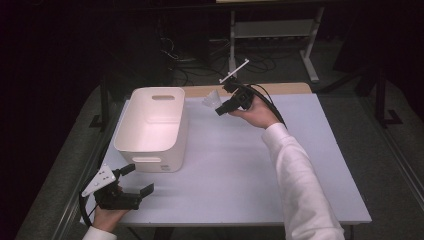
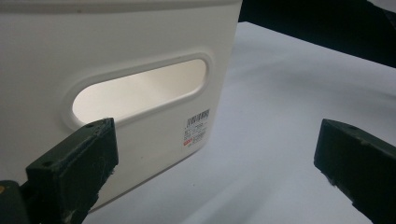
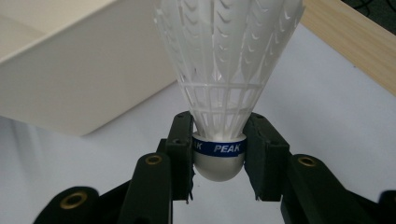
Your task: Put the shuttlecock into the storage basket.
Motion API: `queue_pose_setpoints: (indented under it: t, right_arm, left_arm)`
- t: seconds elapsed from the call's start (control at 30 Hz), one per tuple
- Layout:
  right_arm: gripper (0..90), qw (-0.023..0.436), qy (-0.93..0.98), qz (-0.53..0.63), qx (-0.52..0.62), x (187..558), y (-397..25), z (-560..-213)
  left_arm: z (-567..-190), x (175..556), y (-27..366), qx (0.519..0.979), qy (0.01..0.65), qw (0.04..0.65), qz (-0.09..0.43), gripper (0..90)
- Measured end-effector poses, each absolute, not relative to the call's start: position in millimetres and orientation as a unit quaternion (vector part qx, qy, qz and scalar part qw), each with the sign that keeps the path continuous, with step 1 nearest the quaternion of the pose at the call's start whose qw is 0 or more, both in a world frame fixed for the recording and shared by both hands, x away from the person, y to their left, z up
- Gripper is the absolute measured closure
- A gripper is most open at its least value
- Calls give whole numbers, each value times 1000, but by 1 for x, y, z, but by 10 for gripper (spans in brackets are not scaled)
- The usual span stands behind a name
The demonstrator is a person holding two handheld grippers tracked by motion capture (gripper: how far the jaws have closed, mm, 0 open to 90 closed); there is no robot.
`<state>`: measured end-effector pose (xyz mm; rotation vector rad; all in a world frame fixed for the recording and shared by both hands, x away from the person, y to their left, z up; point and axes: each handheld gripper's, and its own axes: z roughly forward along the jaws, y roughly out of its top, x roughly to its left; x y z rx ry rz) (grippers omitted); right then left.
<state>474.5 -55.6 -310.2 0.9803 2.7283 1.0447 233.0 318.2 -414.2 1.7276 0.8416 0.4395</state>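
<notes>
A: High view first; white plastic bin (image 1: pixel 152 127) sits on the left half of the pale table (image 1: pixel 240 170), handle slots at both short ends; left gripper (image 1: pixel 136 179) near the table's front-left corner, just in front of the bin, jaws spread wide, nothing between them; grey plate on top of it, cable looping down.

B: And the right side?

A: Right gripper (image 1: pixel 218 106) near the far edge, just beside the bin's far right corner; white sleeve (image 1: pixel 300 180) reaches in from the bottom; a small pale thing at the tips, too blurry from here to name; wooden strip (image 1: pixel 280 89) along the table's far edge.

B: Left gripper view?

A: Bin's short wall close up, oval handle slot (image 2: pixel 140 91), small label (image 2: pixel 196 128) with a red mark, print too small to read; both jaws far apart, bare table between; the left one overlaps the bin wall, touching or not I cannot tell.

B: Right gripper view?

A: This one settles it; a white shuttlecock (image 3: pixel 224 84), plastic skirt, blue band reading PEAK; jaws pinched on its rounded cork base, skirt pointing away from the camera, top of the skirt cut off by the frame; bin's wall at upper left; wooden strip at upper right.
</notes>
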Motion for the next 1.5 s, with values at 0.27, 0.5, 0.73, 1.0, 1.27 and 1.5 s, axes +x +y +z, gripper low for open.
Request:
queue_pose_setpoints:
  t: [0.27,0.5,0.73,1.0,1.27,1.5]
  right_arm:
    - [637,46,889,346,297,466,-46,-291]
    - [636,56,890,352,283,460,-38,-280]
    - [636,55,890,357,280,459,-32,-272]
    - [636,55,887,366,274,459,-25,-265]
    - [635,52,888,376,259,449,-15,-256]
    - [635,49,887,385,249,446,-6,-251]
  left_arm:
    - [-414,233,319,734,356,547,186,0]
    - [-414,233,319,735,353,548,187,0]
    - [-414,233,319,734,353,550,187,0]
    - [-414,233,319,732,355,551,185,0]
    - [-414,233,318,732,355,552,185,0]
    - [-414,233,319,732,355,551,186,0]
